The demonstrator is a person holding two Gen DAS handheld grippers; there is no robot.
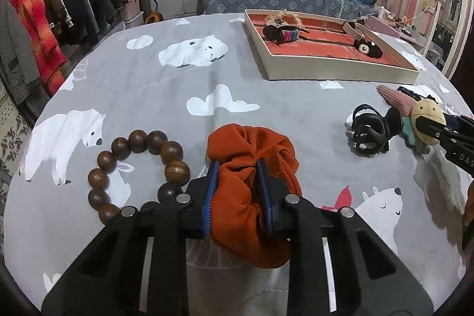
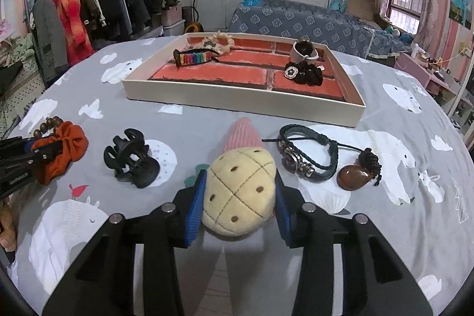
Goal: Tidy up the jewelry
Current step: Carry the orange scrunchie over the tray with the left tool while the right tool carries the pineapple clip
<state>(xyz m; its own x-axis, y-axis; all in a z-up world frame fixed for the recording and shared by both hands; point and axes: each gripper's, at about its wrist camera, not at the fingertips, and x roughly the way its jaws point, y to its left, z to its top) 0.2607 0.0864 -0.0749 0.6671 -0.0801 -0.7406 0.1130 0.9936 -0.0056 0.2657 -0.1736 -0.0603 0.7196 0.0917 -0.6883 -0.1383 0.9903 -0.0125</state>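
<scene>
We had the left gripper (image 1: 237, 168) closed on the orange scrunchie (image 1: 251, 165) – blue pads pinching a fold of the fabric, rest of it bunched on the grey bear-print cloth (image 1: 166, 96). Just to its left lay the wooden bead bracelet (image 1: 136, 168), partly under the gripper body.

The right gripper (image 2: 240, 188) held the plush pineapple clip (image 2: 241, 191) btwn its fingers, pads pressed against both sides of the yellow body; the pink ribbed top (image 2: 244, 134) pointed away toward the tray. We couldn't tell whether the clip was lifted or resting on the cloth.

Btwn the two grippers sat the black claw clip (image 2: 130, 159), apart from both. Right of the pineapple – a black braided leather bracelet (image 2: 308, 153), w/ an amber pendant (image 2: 354, 176) on a black cord just beside it.

The white tray (image 2: 237, 105) w/ the red brick-pattern floor stood farther back. In it: a rainbow-bead bracelet (image 2: 195, 58), a cream scrunchie (image 2: 219, 42), a black scrunchie (image 2: 306, 73) and a pale band (image 2: 302, 49).
</scene>
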